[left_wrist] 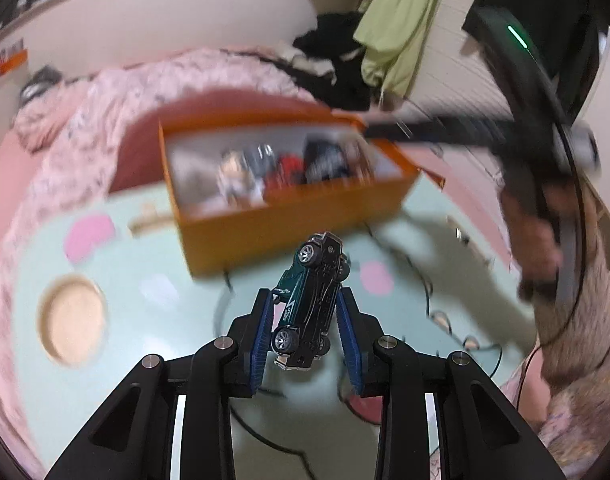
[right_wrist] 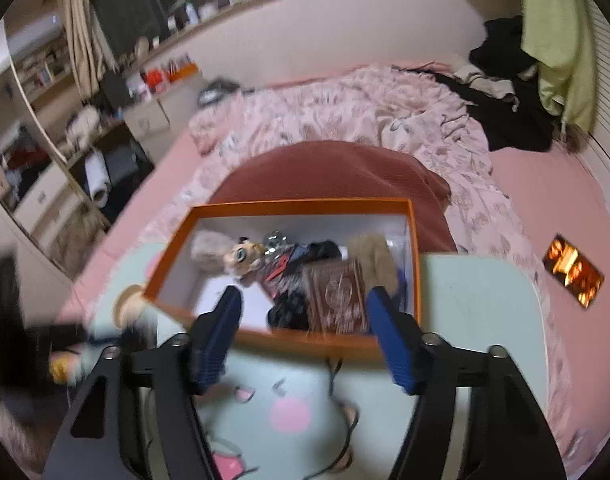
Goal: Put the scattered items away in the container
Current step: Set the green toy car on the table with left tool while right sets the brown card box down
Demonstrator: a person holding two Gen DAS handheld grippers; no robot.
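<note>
My left gripper (left_wrist: 307, 300) is shut on a dark green toy car (left_wrist: 311, 300), held nose-up above the pale green mat, short of the orange box (left_wrist: 289, 220). My right gripper (right_wrist: 305, 300) is open and empty, its blue pads (right_wrist: 221, 328) straddling the near rim of the orange box (right_wrist: 297, 338). Inside the box lie a doll (right_wrist: 241, 258), a brown patterned card box (right_wrist: 337, 294), a furry item (right_wrist: 373, 254) and dark items. The right gripper and the hand holding it (left_wrist: 545, 184) show blurred at the right of the left wrist view.
The box sits on a pale green cartoon mat (right_wrist: 477, 320) on a pink bed, with a rumpled floral blanket (right_wrist: 365, 112) and a red cushion (right_wrist: 333, 172) behind. Dark clothes (right_wrist: 509, 96) lie at the back right. A small orange packet (right_wrist: 573, 272) lies on the bed at right.
</note>
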